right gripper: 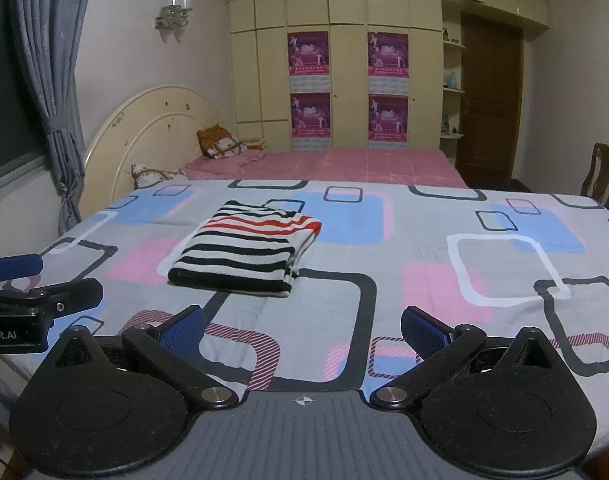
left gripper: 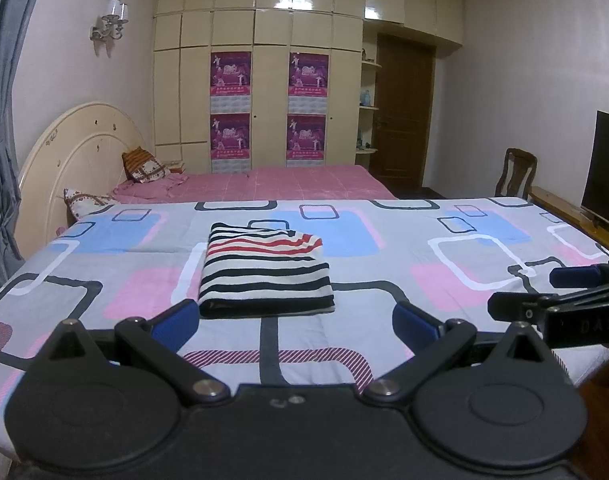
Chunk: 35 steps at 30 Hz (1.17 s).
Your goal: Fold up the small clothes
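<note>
A folded striped garment [left gripper: 264, 270], white with black and red stripes, lies flat on the patterned bedsheet [left gripper: 384, 272]; it also shows in the right wrist view [right gripper: 244, 252]. My left gripper [left gripper: 296, 322] is open and empty, hovering just in front of the garment's near edge. My right gripper [right gripper: 302, 330] is open and empty, held over the sheet to the right of and nearer than the garment. Each gripper shows at the edge of the other's view: the right one [left gripper: 544, 292] and the left one [right gripper: 36, 280].
The patterned sheet [right gripper: 424, 264] covers the near surface. Behind it is a pink bed [left gripper: 284, 184] with pillows [left gripper: 144, 166] and a round headboard [left gripper: 76, 152]. A wardrobe [left gripper: 260, 60], door [left gripper: 402, 112], chair [left gripper: 514, 174] and dark screen [left gripper: 604, 168] stand at the back and right.
</note>
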{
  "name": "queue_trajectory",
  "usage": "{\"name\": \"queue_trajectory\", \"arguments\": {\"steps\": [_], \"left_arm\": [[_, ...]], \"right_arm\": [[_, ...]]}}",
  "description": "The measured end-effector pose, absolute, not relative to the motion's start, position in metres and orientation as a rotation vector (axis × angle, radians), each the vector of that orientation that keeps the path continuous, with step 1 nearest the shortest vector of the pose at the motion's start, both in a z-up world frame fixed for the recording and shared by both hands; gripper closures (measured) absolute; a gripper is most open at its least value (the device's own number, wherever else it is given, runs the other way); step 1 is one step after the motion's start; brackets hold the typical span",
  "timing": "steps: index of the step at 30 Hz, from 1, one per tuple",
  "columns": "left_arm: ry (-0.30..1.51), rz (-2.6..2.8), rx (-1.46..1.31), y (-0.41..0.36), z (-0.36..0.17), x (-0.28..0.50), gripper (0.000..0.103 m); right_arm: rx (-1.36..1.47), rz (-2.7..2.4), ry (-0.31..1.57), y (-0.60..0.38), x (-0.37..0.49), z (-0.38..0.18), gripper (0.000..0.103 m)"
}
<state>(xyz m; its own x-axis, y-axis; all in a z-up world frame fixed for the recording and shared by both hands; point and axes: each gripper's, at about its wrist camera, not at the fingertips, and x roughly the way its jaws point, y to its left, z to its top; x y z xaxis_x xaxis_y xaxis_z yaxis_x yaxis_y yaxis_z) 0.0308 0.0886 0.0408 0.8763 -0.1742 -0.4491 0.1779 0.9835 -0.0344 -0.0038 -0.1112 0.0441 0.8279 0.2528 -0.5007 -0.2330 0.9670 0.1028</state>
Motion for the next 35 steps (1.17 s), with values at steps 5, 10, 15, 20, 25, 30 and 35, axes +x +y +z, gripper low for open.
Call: {"name": "queue_trajectory", "arguments": {"steps": [5,10,15,20,25,30,35], "left_arm": [[0.466,-0.184,0.009,0.0883,0.0418,0.031,0.0],[0.462,-0.188,0.014,0.0871,0.0429,0.0314,0.0],[0.455,-0.191,0.02,0.0884,0.0443,0.0308,0.0],[0.456,-0.191,0.019,0.0891,0.0441,0.0319,0.0],[0.455,-0.193,0.016,0.0894,0.0441,0.0319,0.0],[0.453,-0.198,0.009,0.0903,0.0432,0.0313,0.0],[0.459,-0.188,-0.003,0.0899,0.0422,0.0317,0.0]], "right_arm": [[0.037,0.257,0.535,-0.1117,-0.004,0.0439,0.0],[0.036,0.257,0.532,-0.1115,-0.004,0.0438,0.0],[0.038,0.259,0.528,-0.1119,-0.0039,0.044,0.0],[0.035,0.265,0.527,-0.1111,-0.0036,0.0446,0.0],[0.035,0.264,0.527,-0.1112,-0.0035,0.0447,0.0],[0.032,0.263,0.528,-0.1095,-0.0033,0.0457,0.0],[0.034,0.265,0.527,-0.1098,-0.0034,0.0454,0.0]]}}
